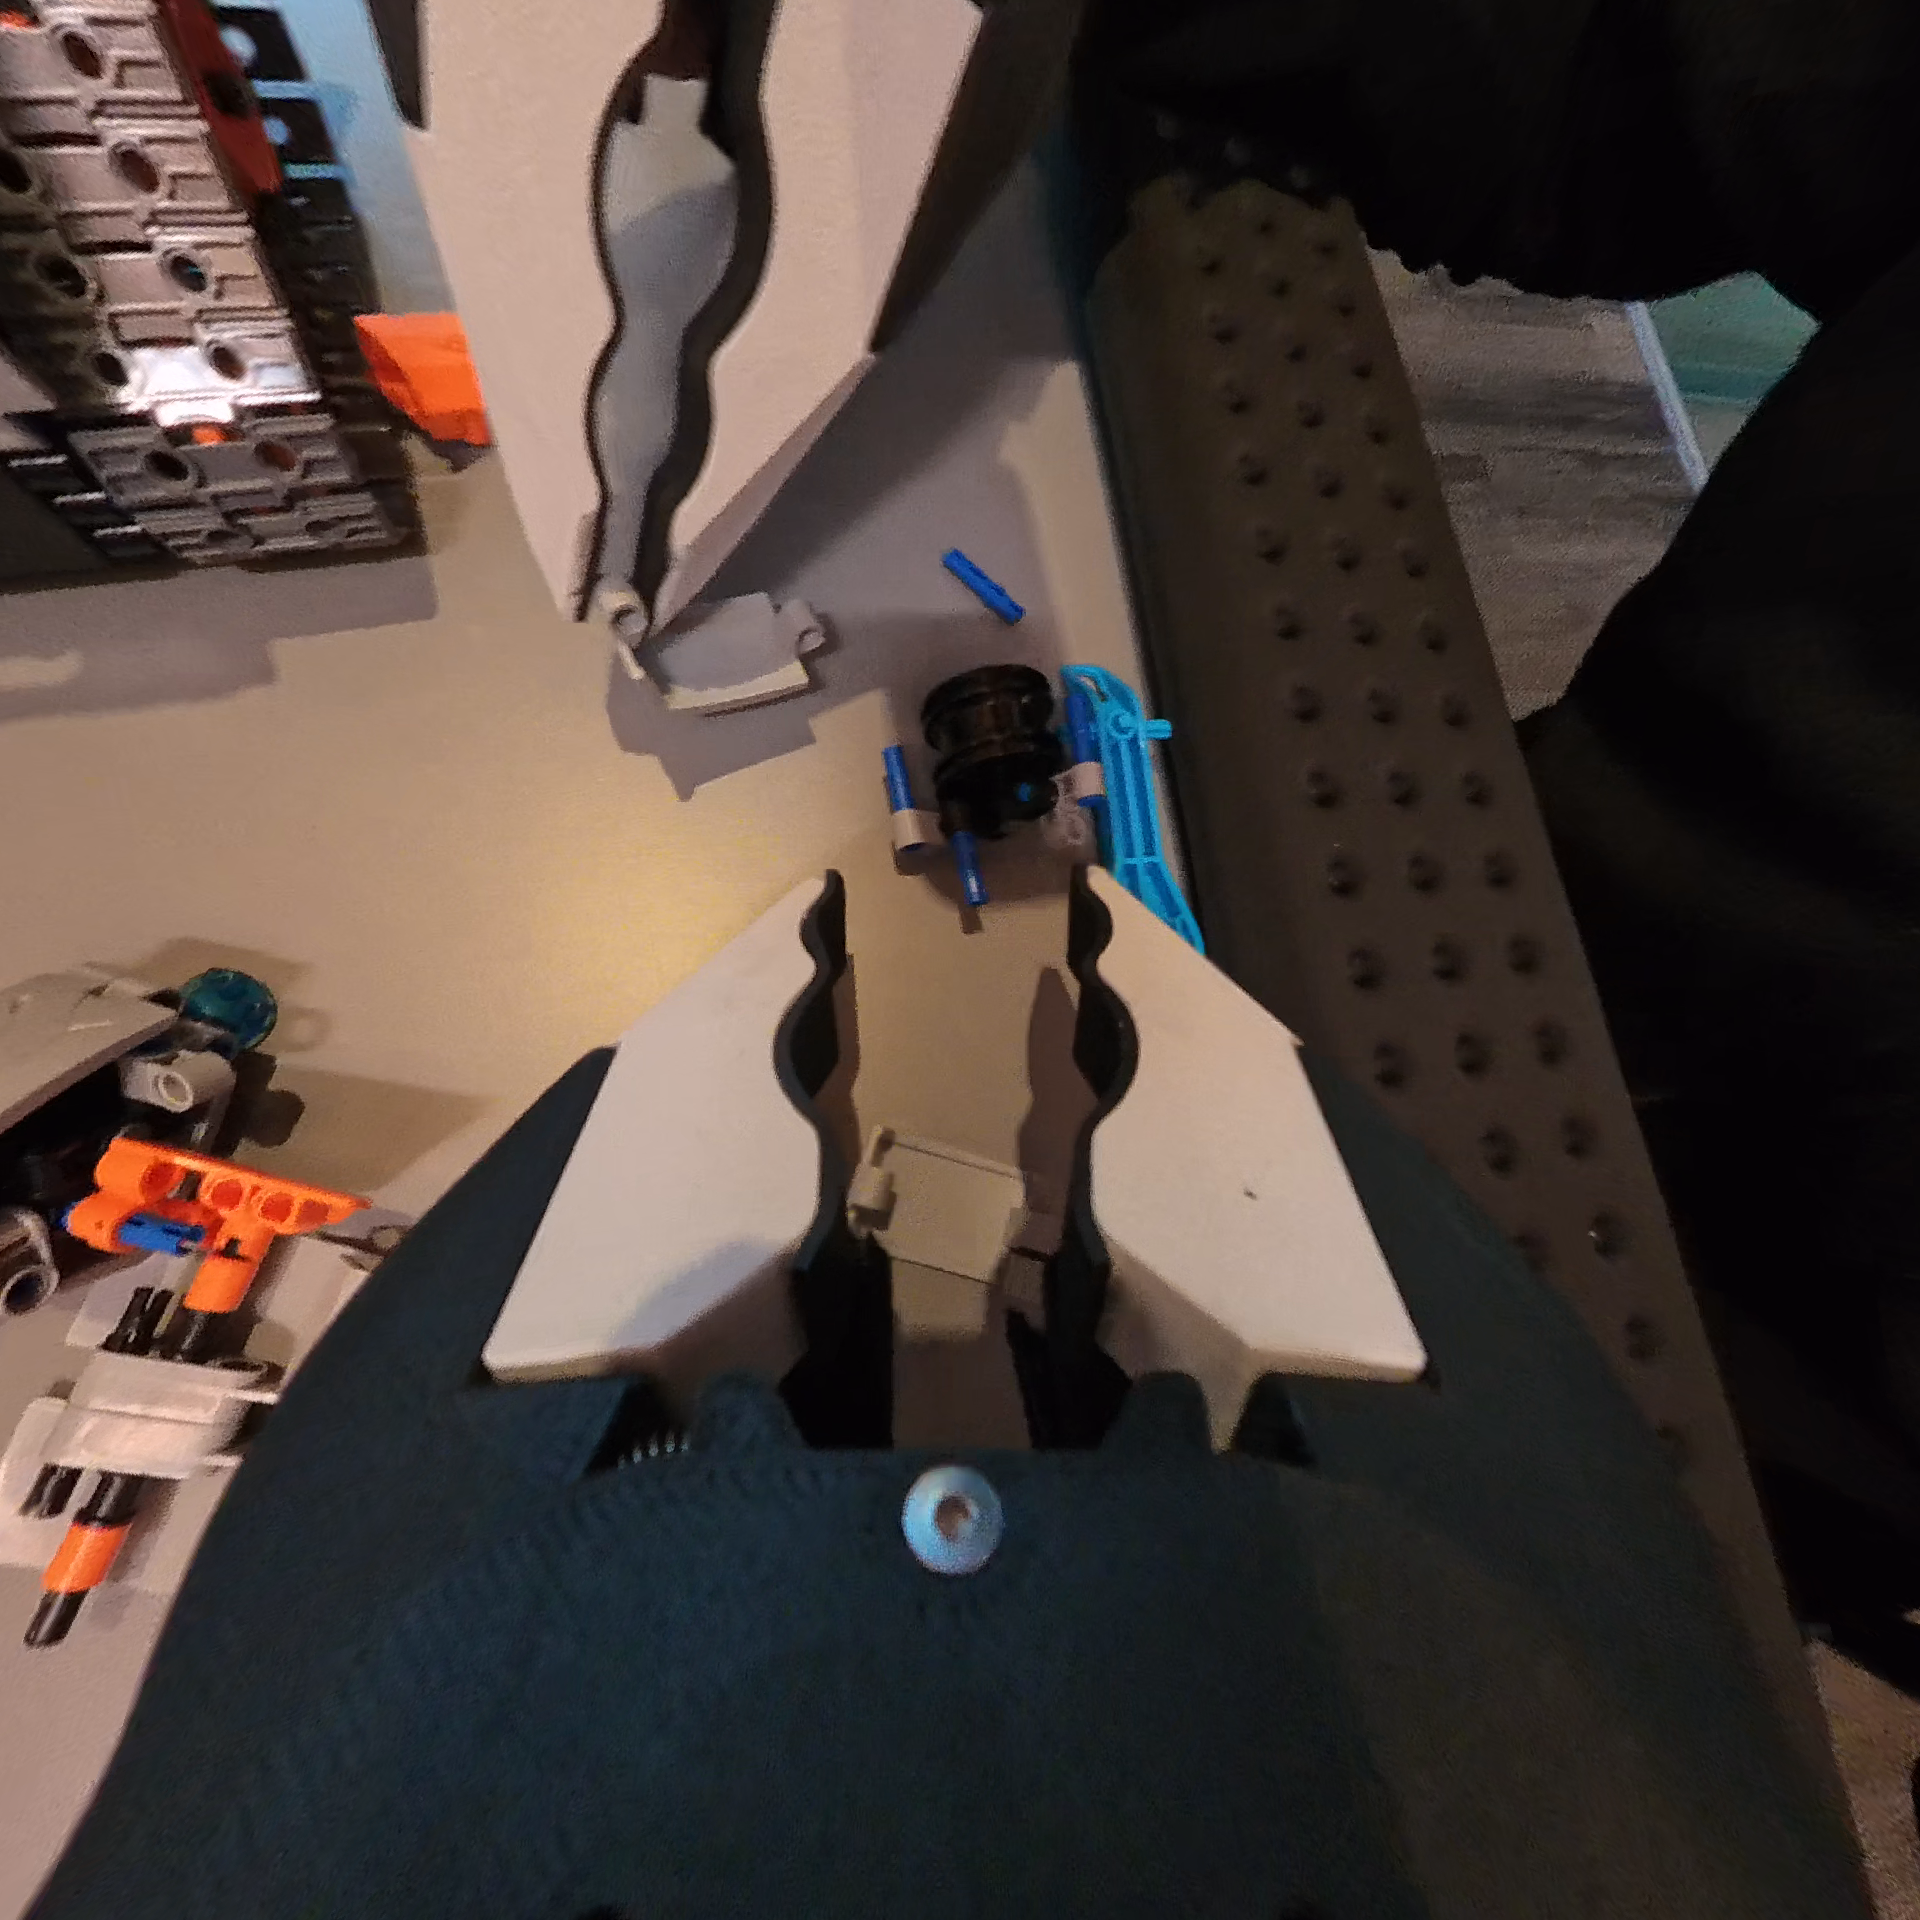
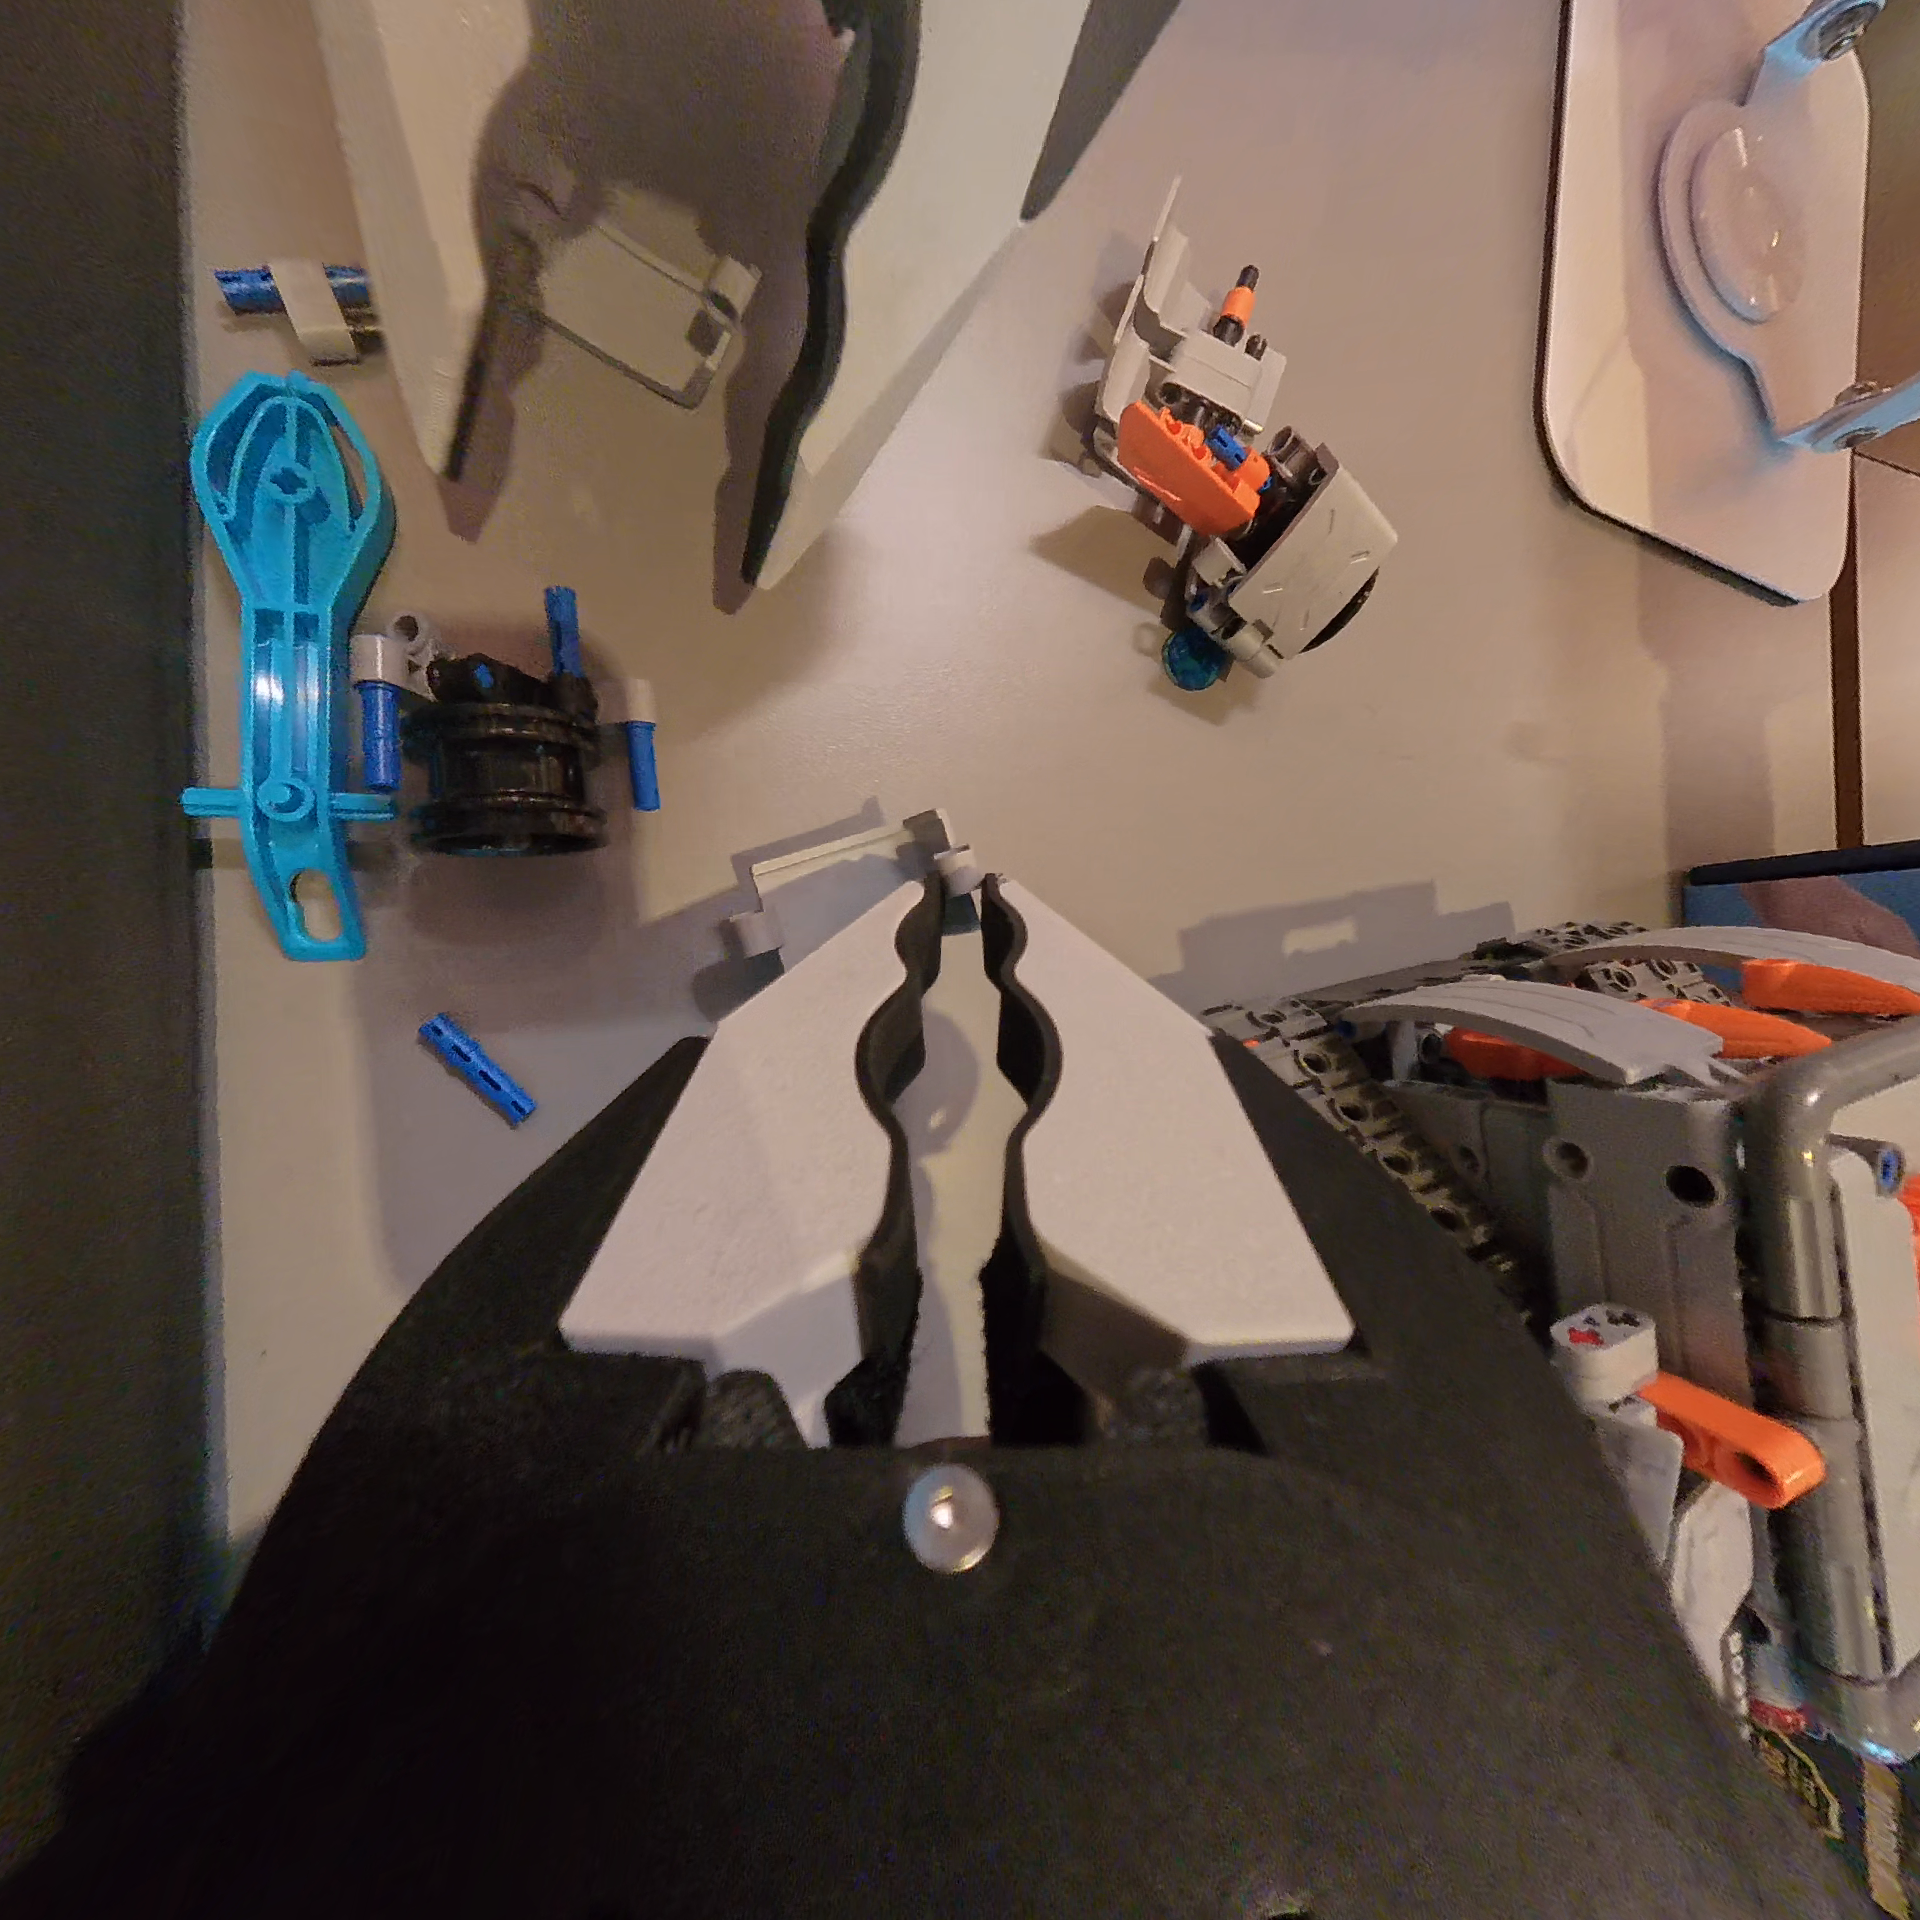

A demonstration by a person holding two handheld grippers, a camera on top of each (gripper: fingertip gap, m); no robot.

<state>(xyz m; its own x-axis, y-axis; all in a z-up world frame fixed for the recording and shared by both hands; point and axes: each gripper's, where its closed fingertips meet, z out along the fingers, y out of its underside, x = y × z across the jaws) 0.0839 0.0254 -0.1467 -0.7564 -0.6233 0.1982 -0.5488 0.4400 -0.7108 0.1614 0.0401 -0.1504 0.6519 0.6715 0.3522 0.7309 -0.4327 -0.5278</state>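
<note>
While both grippers work over the pale table (image 2: 1195, 790), each has a grey panel piece between its fingers. The right gripper (image 2: 961, 883) has its jaws drawn almost together at the tips, pinching the corner lug of a curved grey panel (image 2: 831, 847); the panel itself lies on the table just beyond the tips. The left gripper (image 1: 956, 894) stands with its jaws partly apart; a second grey panel (image 1: 940, 1210) sits deep between them and spans the gap, so it appears gripped, though contact on both pads is not plainly shown.

Loose parts lie on the table in the right wrist view:
- at left, a turquoise lever piece (image 2: 286, 665) against the dark border strip (image 2: 94, 935);
- just beside it, a black wheel hub (image 2: 504, 769) with blue pins about it;
- nearer, a single blue pin (image 2: 476, 1068), apart from the rest.

Built work is also present; a small grey and orange sub-assembly (image 2: 1236, 499) rests at far right, well apart from both grippers; a large grey model (image 2: 1610, 1143) with orange fittings stands at near right, close beside the right gripper. Neither held panel touches either assembly.
</note>
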